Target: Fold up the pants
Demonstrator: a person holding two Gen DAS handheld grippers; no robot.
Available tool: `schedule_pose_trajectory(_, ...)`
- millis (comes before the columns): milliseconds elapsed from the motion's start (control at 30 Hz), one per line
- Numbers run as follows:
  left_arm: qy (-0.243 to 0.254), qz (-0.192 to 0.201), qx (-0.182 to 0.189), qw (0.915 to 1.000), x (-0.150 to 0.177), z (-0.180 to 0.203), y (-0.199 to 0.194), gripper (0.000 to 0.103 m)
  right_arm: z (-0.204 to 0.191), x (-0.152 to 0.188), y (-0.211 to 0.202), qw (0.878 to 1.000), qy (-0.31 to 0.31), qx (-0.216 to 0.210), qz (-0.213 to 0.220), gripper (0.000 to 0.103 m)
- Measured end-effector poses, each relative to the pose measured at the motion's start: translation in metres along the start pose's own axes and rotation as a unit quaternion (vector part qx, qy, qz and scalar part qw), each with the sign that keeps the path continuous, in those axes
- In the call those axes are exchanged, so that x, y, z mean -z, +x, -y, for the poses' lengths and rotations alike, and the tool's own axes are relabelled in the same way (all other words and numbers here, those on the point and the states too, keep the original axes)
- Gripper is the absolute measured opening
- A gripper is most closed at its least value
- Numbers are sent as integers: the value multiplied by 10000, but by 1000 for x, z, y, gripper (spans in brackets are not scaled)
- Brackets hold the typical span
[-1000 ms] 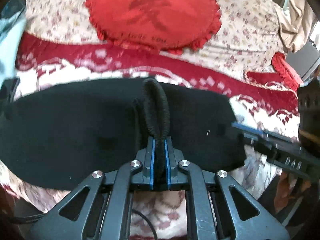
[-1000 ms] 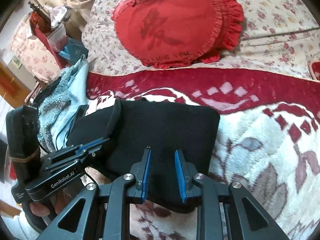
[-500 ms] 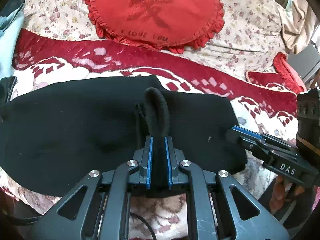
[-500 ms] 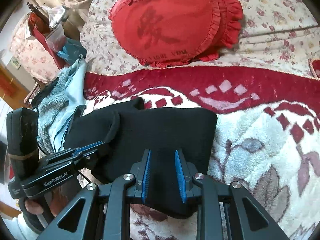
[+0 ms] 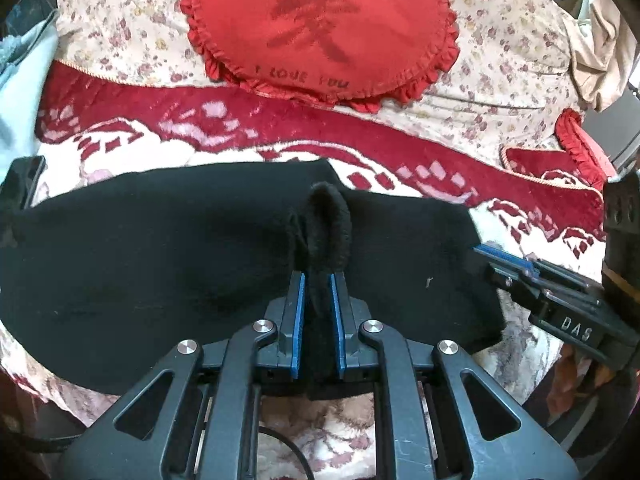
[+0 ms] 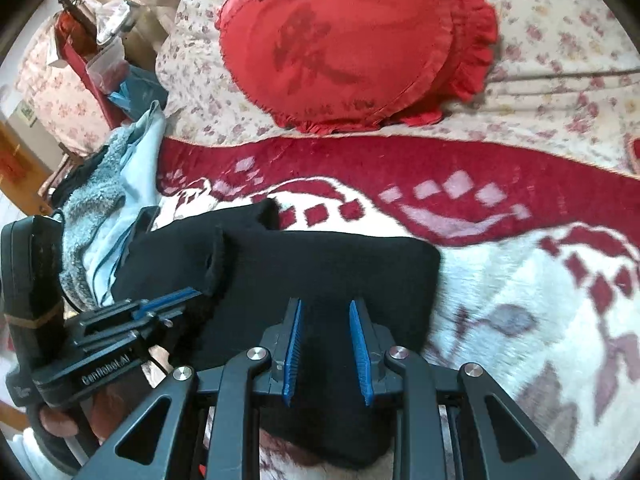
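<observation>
The black pants (image 5: 160, 264) lie folded in a wide band across the red and white blanket (image 5: 280, 136). My left gripper (image 5: 318, 276) is shut on a pinched ridge of the fabric (image 5: 328, 216) that stands up as a loop beyond the pads. In the right wrist view my right gripper (image 6: 324, 304) is closed on the thick near right corner of the pants (image 6: 320, 264), with black cloth filling the gap between its blue pads. The left gripper (image 6: 172, 300) shows at the left of that view, and the right gripper (image 5: 492, 252) sits on the pants' right edge in the left wrist view.
A red frilled heart cushion (image 5: 320, 28) lies on the floral sheet beyond the blanket. A second red cushion (image 5: 576, 148) is at the far right. A pile of grey and light blue clothes (image 6: 108, 208) borders the pants on the left. A black cable (image 5: 288, 448) runs under the left gripper.
Pants and both grippers have shifted slightly nearer, so more blanket shows beyond them. A far corner of the pants now sticks out in the right wrist view. Both grips are kept.
</observation>
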State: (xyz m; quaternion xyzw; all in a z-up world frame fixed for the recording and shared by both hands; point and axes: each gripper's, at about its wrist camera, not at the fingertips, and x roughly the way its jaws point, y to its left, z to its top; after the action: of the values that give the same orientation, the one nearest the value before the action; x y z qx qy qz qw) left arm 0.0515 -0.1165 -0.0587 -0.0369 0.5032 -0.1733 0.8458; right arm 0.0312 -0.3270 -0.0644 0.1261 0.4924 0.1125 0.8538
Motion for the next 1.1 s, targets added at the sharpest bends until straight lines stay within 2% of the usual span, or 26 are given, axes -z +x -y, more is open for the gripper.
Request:
schedule_pose_trajectory(167, 58, 129, 124, 9998, -7, 7, -7, 10, -6, 17, -19, 9984, -358, 426, -66, 23)
schedule_pose_trajectory(267, 85, 13, 104, 9999, -8, 11, 6, 10, -9, 28, -24, 9982, -394, 441, -109, 23)
schedule_pose_trajectory(300, 88, -29, 104, 9999, -8, 11, 10, 11, -9, 32, -24, 9979, -418, 470, -120, 23)
schedule_pose_trajectory(333, 106, -79, 82, 9999, -6, 13, 15, 19, -11, 35, -22, 9973, -462, 561, -130, 23)
schedule_pose_trajectory(367, 119, -127, 70, 9998, -5, 13, 22, 21, -11, 38, -19, 9967, -493, 620, -153, 23)
schedule_pose_trajectory(467, 137, 11, 58, 9999, -2, 14, 29, 21, -10, 46, -9, 9963, -504, 650, -263, 23)
schedule_pose_trajectory(833, 80, 81, 0, 9999, -3, 13, 13, 22, -27, 33, -23, 9964, -570, 616, -134, 23)
schedule_pose_trajectory(1067, -151, 153, -45, 9998, 1, -10, -7, 23, -50, 18, -4, 9960, -738, 487, -137, 23)
schedule_pose_trajectory(1100, -188, 166, -57, 9997, 3, -13, -9, 27, -53, 16, 1, 9958, -758, 485, -148, 23)
